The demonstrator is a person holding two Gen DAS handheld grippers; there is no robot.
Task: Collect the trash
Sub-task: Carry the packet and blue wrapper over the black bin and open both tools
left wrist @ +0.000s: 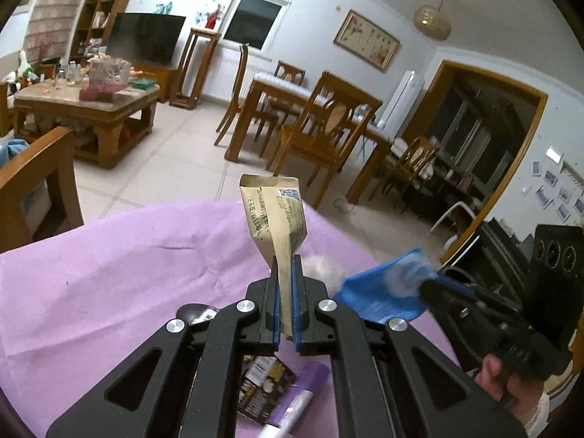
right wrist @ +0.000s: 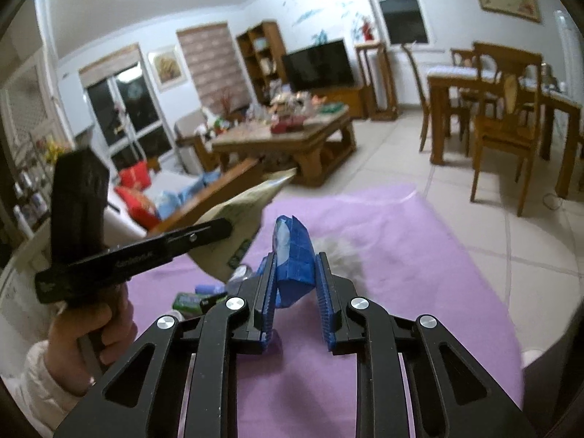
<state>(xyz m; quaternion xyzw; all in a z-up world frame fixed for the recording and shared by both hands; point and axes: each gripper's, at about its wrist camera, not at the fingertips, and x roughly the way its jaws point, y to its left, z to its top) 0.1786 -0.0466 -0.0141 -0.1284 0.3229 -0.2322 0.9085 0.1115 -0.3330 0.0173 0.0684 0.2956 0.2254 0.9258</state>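
My left gripper point(left wrist: 285, 263) is shut on a tan sachet wrapper point(left wrist: 279, 211), which stands upright out of its blue pads above the purple cloth point(left wrist: 127, 273). In the right wrist view the same wrapper point(right wrist: 248, 204) sticks out of the left gripper point(right wrist: 226, 227) at the left, with a hand under it. My right gripper point(right wrist: 296, 257) is shut on a crumpled blue packet point(right wrist: 292, 244), seen from the left wrist as the blue packet point(left wrist: 376, 294) at the right. A white fluffy wad point(right wrist: 341, 252) lies on the cloth just behind both grippers.
A black snack wrapper point(left wrist: 264, 387), a purple roll point(left wrist: 312, 374) and a white pen point(left wrist: 292, 414) lie on the cloth under the left gripper. A green packet point(right wrist: 188, 301) sits at the left. A cluttered coffee table point(right wrist: 292, 138), a sofa arm point(left wrist: 36, 182) and a dining set point(left wrist: 314, 124) stand beyond.
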